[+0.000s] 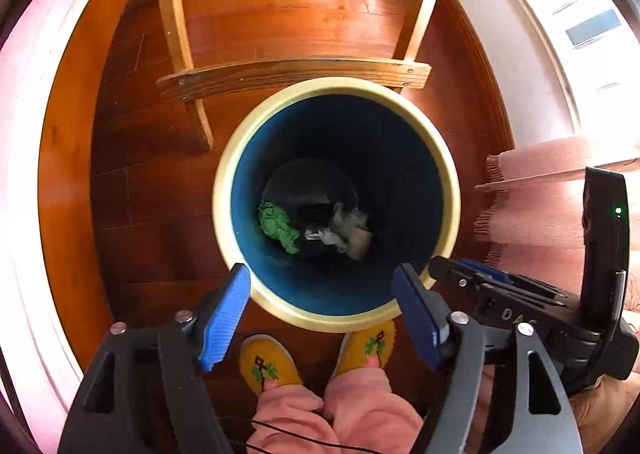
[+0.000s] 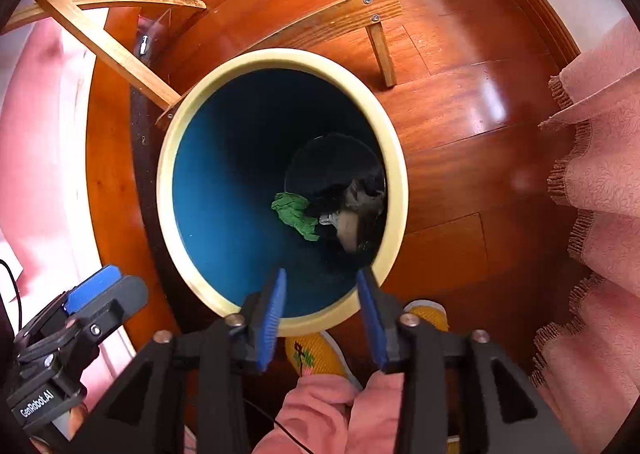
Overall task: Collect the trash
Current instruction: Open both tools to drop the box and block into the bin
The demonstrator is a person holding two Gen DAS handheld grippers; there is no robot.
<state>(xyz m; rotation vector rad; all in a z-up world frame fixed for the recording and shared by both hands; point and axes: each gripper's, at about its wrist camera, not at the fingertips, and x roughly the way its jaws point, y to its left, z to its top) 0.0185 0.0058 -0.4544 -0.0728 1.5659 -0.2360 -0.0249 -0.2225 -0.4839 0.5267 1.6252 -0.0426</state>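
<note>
We hold both the left gripper [image 1: 322, 318] and right gripper [image 2: 322, 318] empty, fingers spread, above the bin [image 1: 448, 158]. If we lower carelessly, a finger could catch its rim and tip the green wad [image 1: 278, 227] out.

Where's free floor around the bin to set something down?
Bare wood floor to the right of the bin, between its rim and the pink fringed cloth. Also left of the bin. Crowded: wooden chair legs behind the rim, yellow slippers in front.
</note>
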